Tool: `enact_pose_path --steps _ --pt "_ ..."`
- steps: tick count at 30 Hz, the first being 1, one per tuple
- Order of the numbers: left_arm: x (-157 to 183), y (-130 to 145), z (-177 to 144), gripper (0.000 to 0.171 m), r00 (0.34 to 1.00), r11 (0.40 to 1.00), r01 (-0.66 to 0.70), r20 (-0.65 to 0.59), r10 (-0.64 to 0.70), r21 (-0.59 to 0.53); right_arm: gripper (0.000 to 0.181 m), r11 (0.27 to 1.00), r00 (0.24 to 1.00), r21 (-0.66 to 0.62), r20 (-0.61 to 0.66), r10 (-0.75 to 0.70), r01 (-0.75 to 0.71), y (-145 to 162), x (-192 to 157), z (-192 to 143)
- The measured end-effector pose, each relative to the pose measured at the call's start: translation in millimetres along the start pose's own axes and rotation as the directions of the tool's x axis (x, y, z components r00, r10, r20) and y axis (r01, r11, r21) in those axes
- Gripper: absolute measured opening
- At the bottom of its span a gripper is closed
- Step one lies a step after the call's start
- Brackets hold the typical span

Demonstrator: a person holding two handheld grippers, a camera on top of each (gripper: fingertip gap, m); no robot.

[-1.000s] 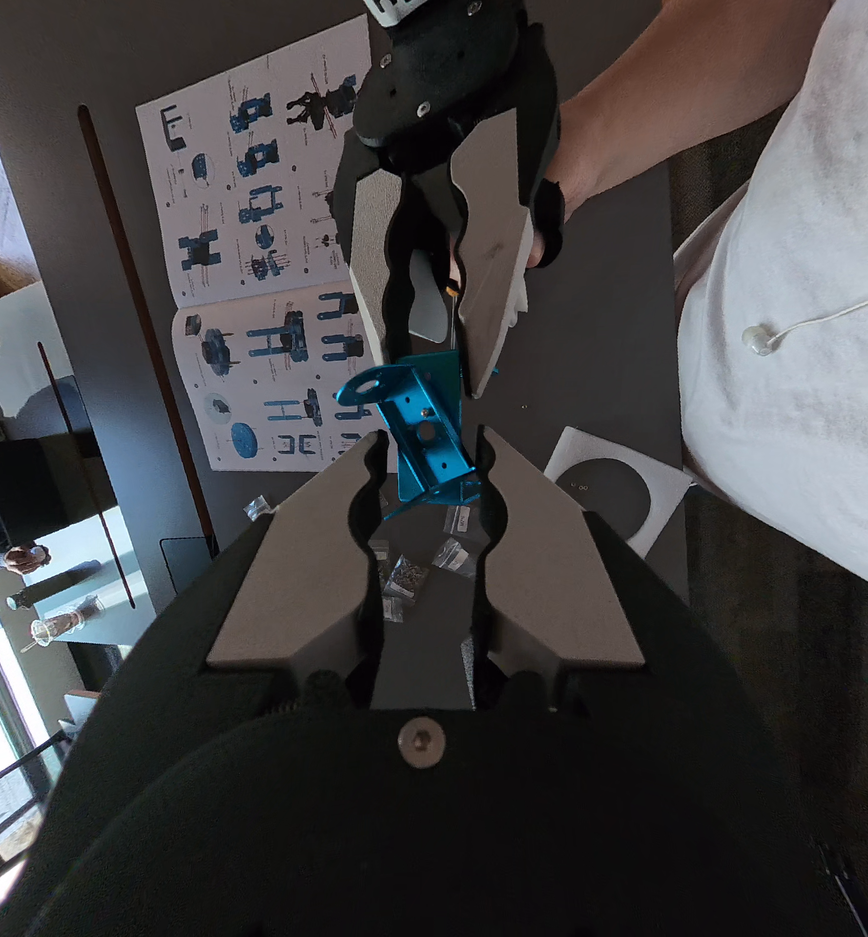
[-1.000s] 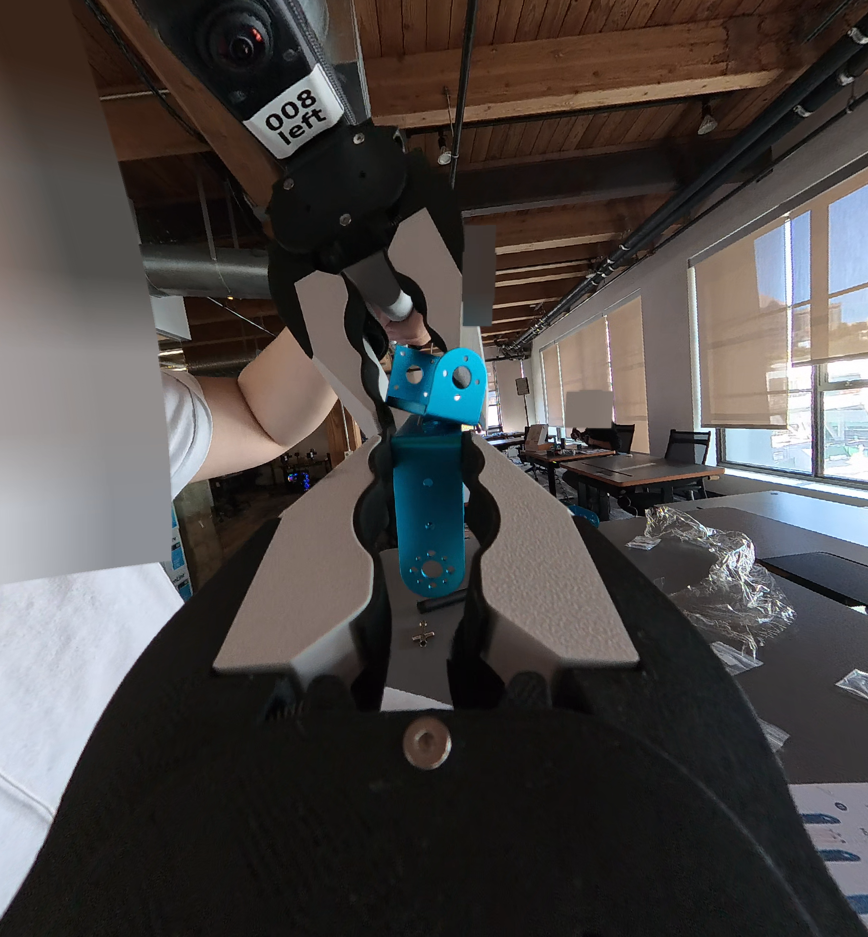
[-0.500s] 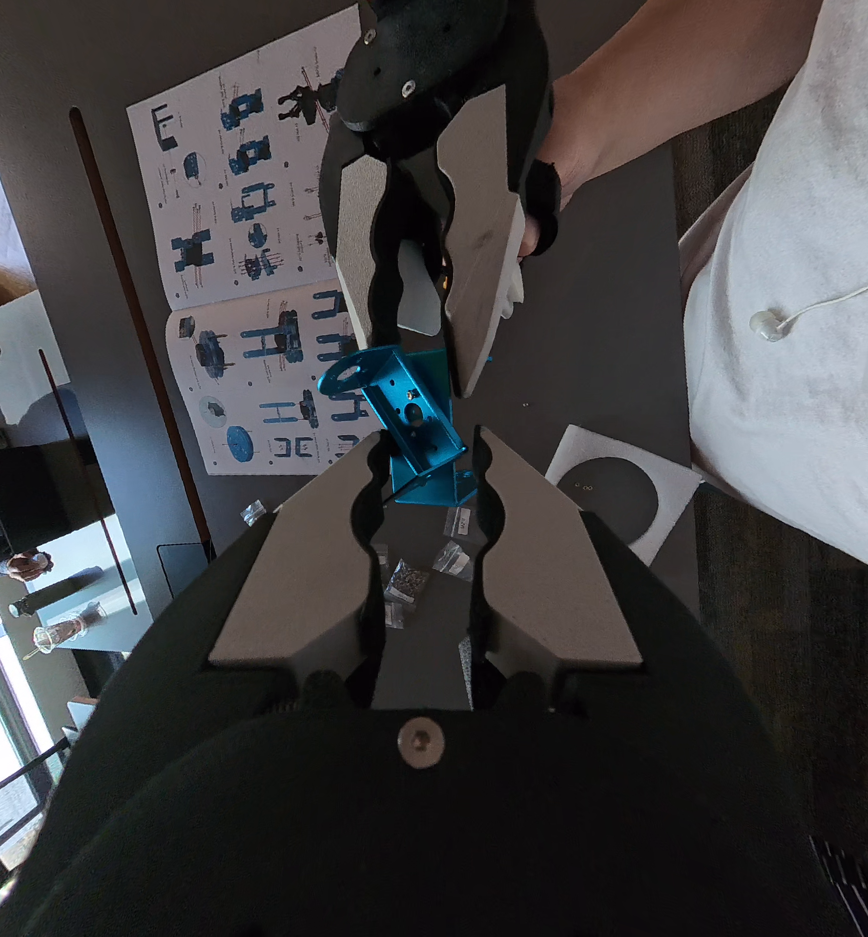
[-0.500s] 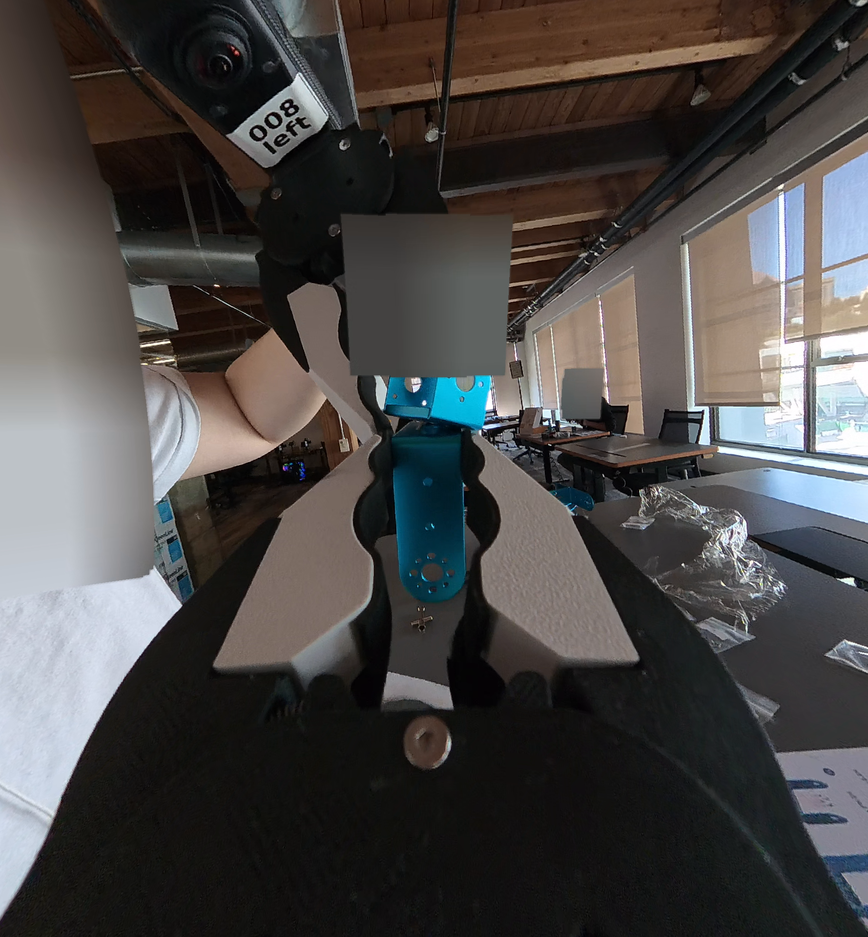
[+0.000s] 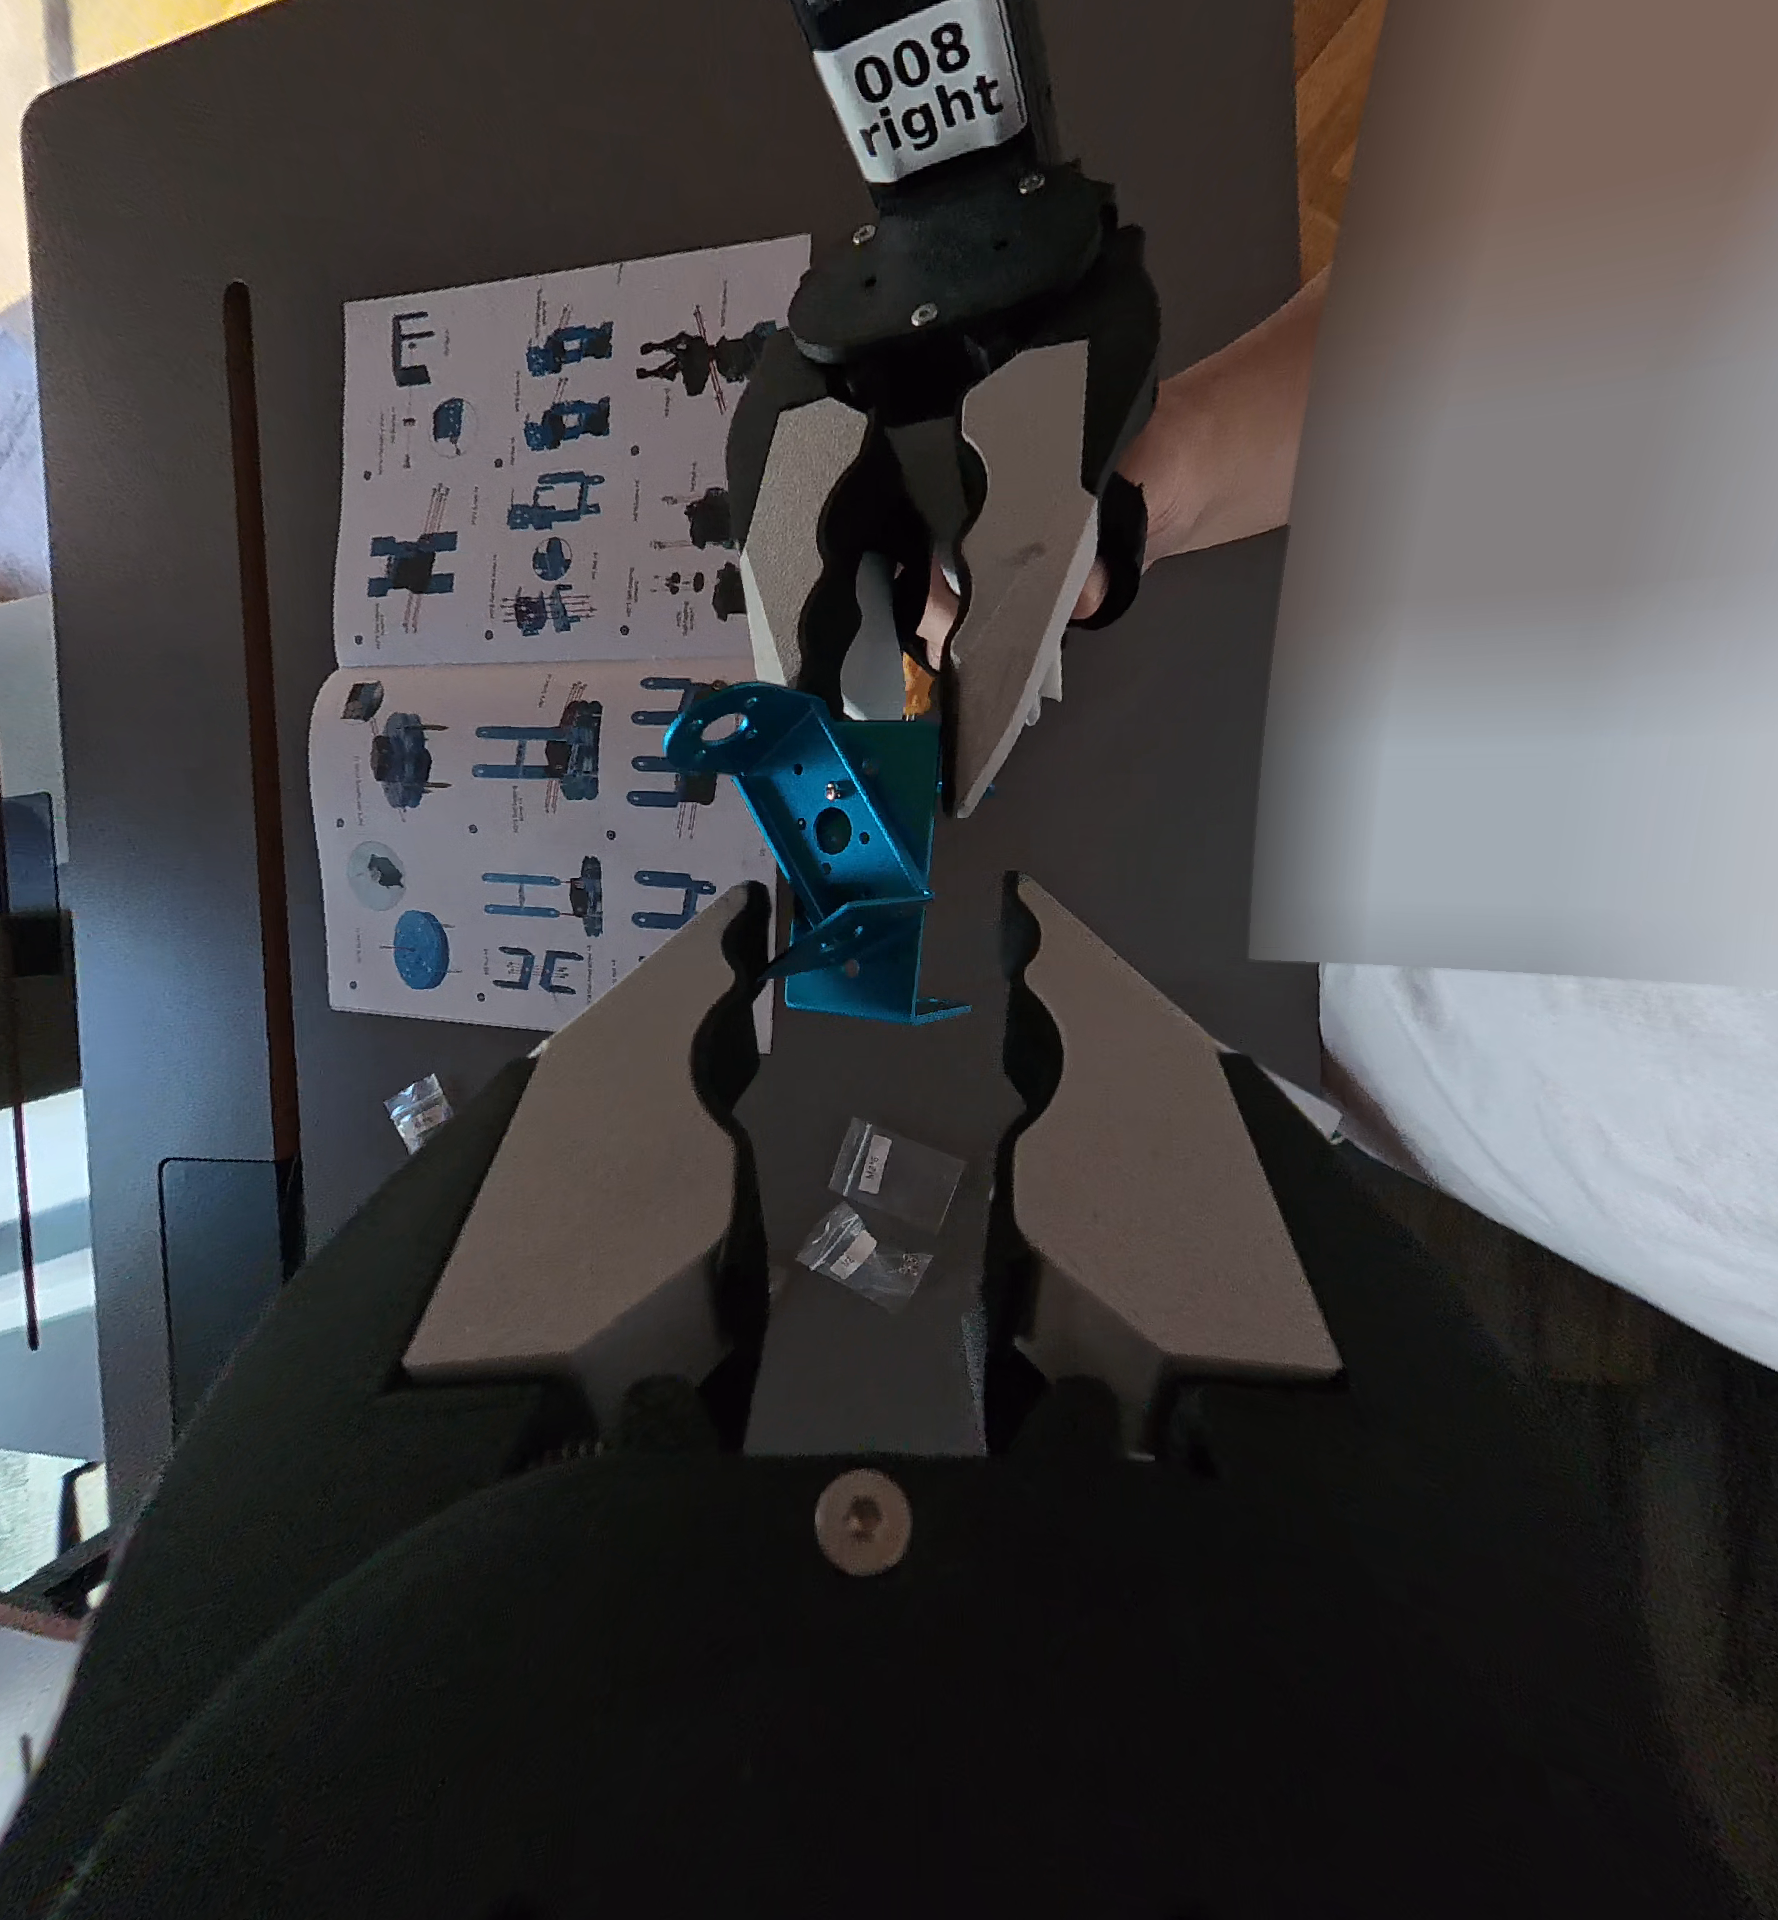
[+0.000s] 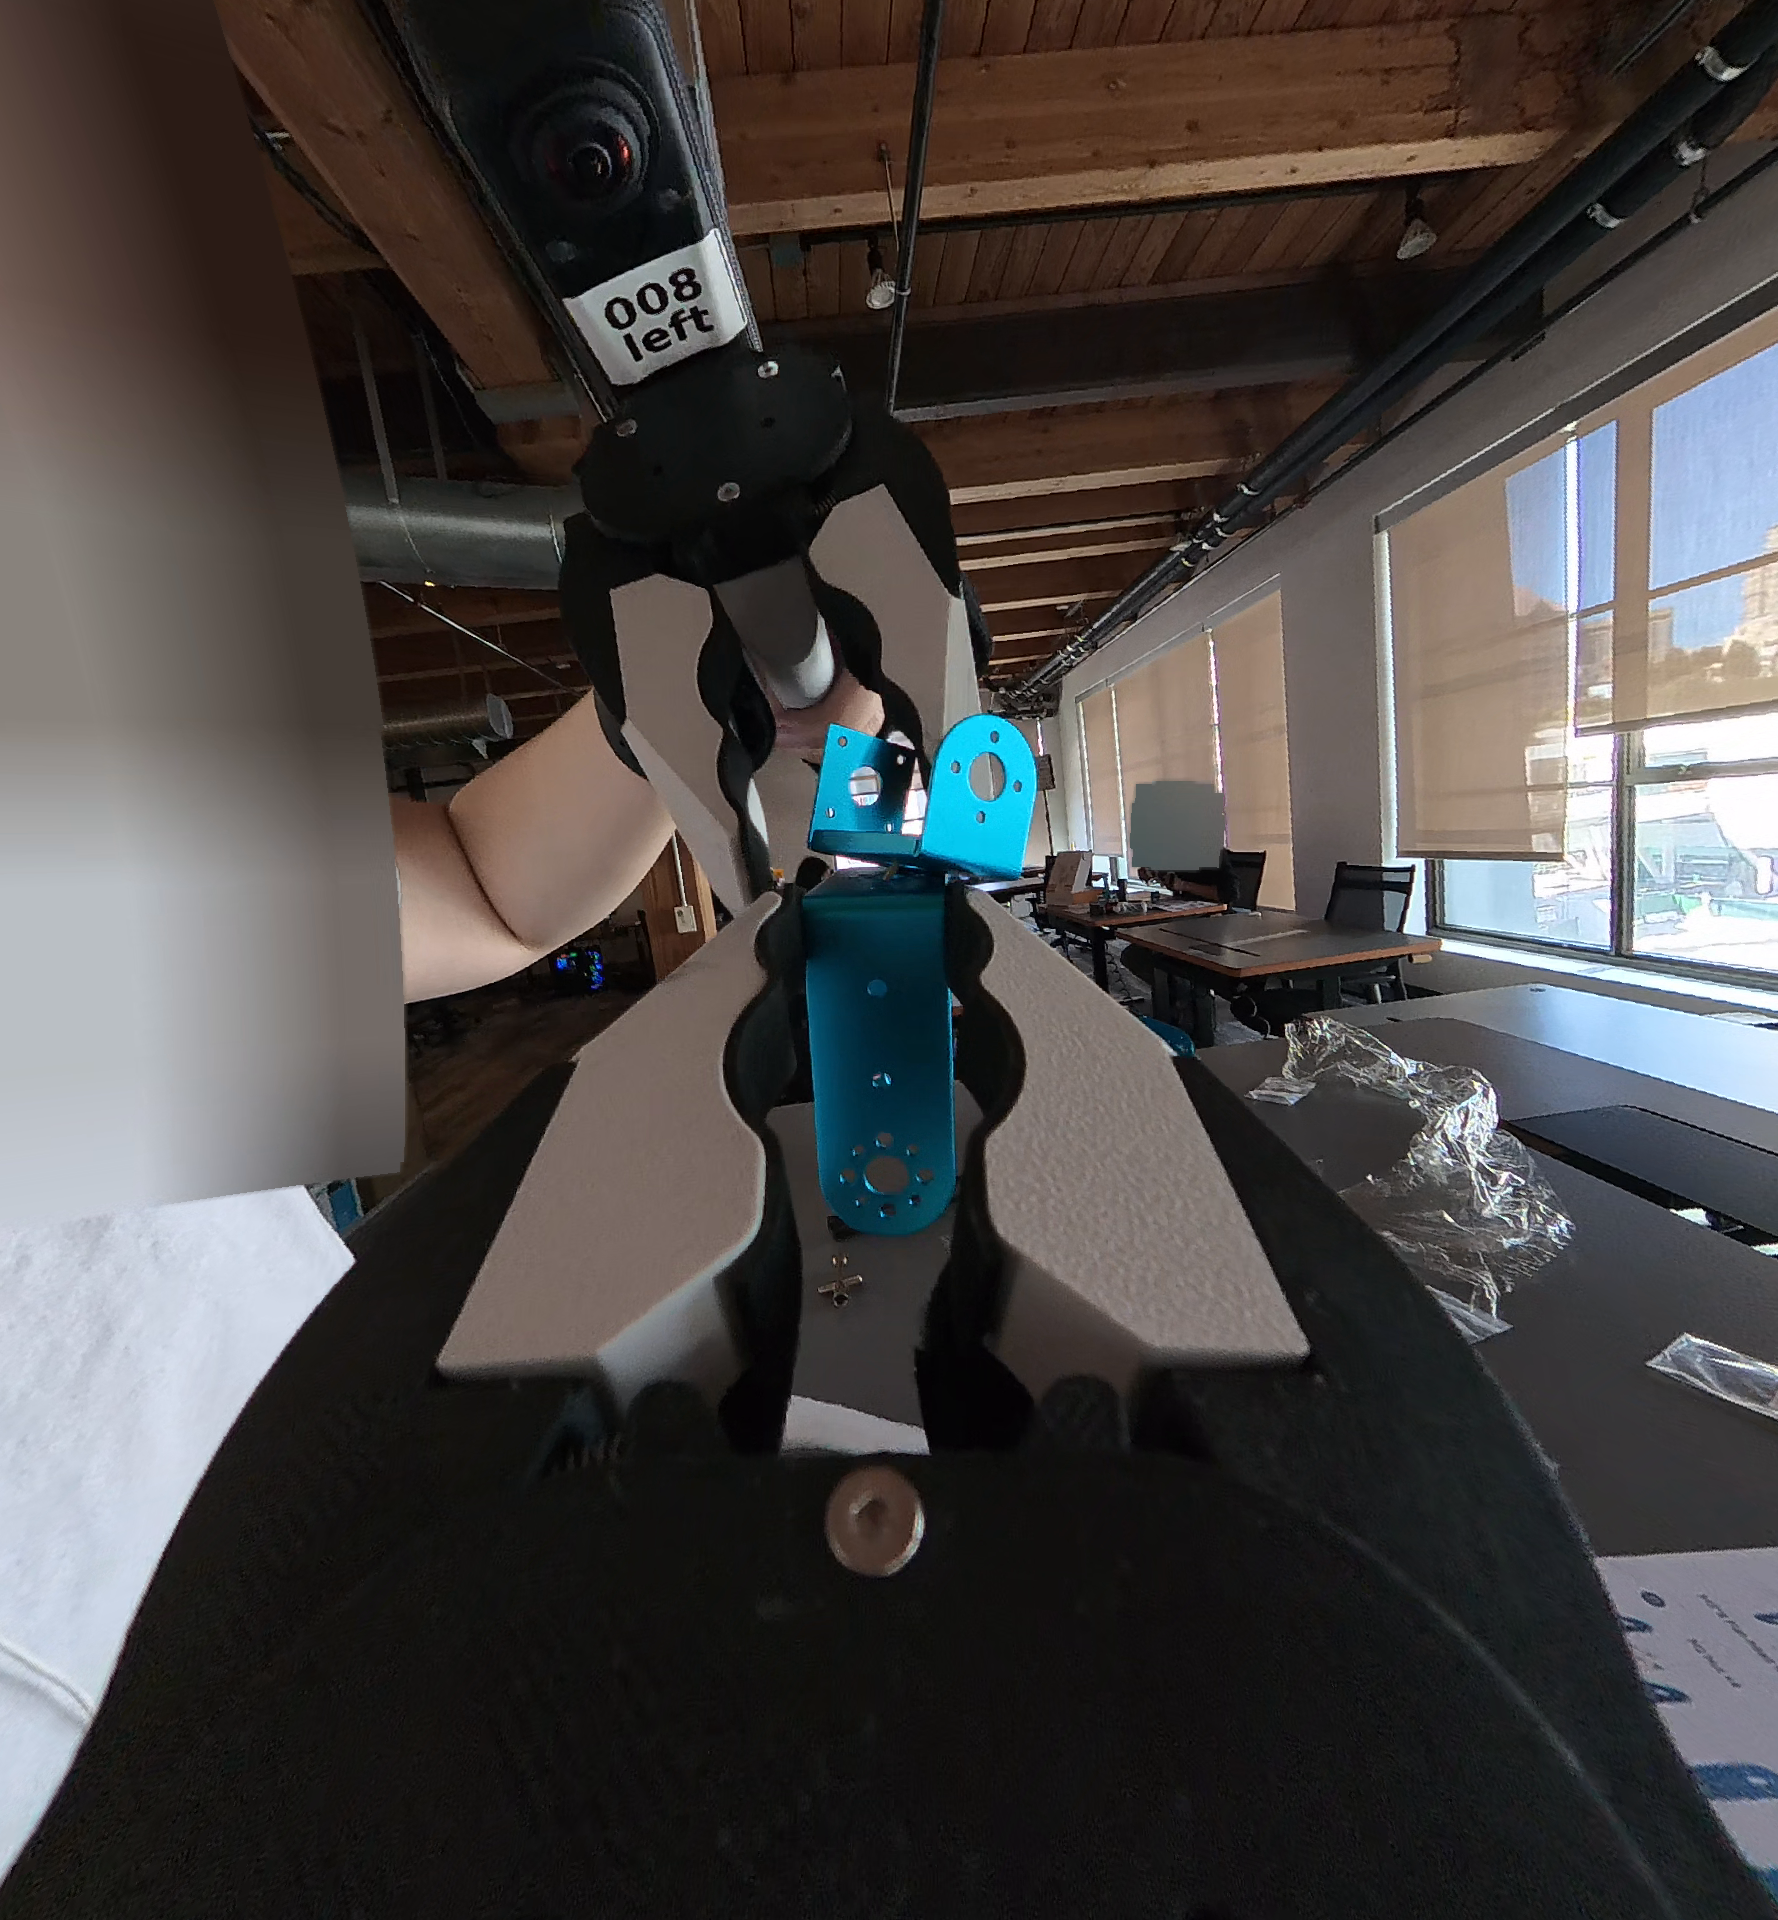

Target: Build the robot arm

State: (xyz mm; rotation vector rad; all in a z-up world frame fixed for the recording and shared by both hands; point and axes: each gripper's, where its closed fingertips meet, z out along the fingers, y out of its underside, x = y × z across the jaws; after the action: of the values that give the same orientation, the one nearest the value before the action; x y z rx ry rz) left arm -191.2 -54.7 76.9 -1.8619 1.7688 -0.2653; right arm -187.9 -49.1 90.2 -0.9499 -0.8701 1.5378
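Bracket assembly: I see 2 blue metal brackets (image 6: 880,1081), joined, held in the air above the dark table (image 5: 573,145); the upper bracket (image 5: 823,821) now shows its 2 upright ears spread apart, where 0.5 s ago it sat flatter.
Right gripper (image 6: 872,914): my fingers are clamped on the long lower bracket, same hold as before.
Left gripper (image 5: 885,904): my jaws are now spread wide and clear of the bracket; 1 s ago they pinched it.
Below: 3 small clear hardware bags (image 5: 895,1169) on the table, 1 open instruction booklet (image 5: 511,644) beside them.
Farther off: crumpled clear plastic wrap (image 6: 1425,1153) on the table.
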Motion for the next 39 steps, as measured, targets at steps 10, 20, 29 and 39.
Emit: enact_pose_path --steps 10,20,29,39 --pt "-8.1 15.0 -23.0 0.04 0.975 0.973 0.04 0.205 -0.087 0.226 0.025 0.998 0.999 -0.047 -0.04 -0.035 0.033 14.9 4.6 -2.4" --pt "10.9 14.0 -43.6 0.03 0.848 0.964 -0.249 0.502 0.169 0.095 0.025 0.999 0.999 -0.032 -0.03 -0.023 0.022 29.0 6.4 4.6" --pt "-6.4 13.4 -35.6 0.047 0.893 0.846 0.279 0.201 -0.403 0.454 0.025 0.994 0.992 -0.04 -0.068 -0.107 0.104 28.0 3.0 6.8" --pt "-8.2 22.9 -19.9 0.047 0.803 0.679 0.449 0.07 -0.592 0.581 0.025 0.992 0.991 -0.049 -0.07 -0.118 0.115 31.9 1.3 8.7"
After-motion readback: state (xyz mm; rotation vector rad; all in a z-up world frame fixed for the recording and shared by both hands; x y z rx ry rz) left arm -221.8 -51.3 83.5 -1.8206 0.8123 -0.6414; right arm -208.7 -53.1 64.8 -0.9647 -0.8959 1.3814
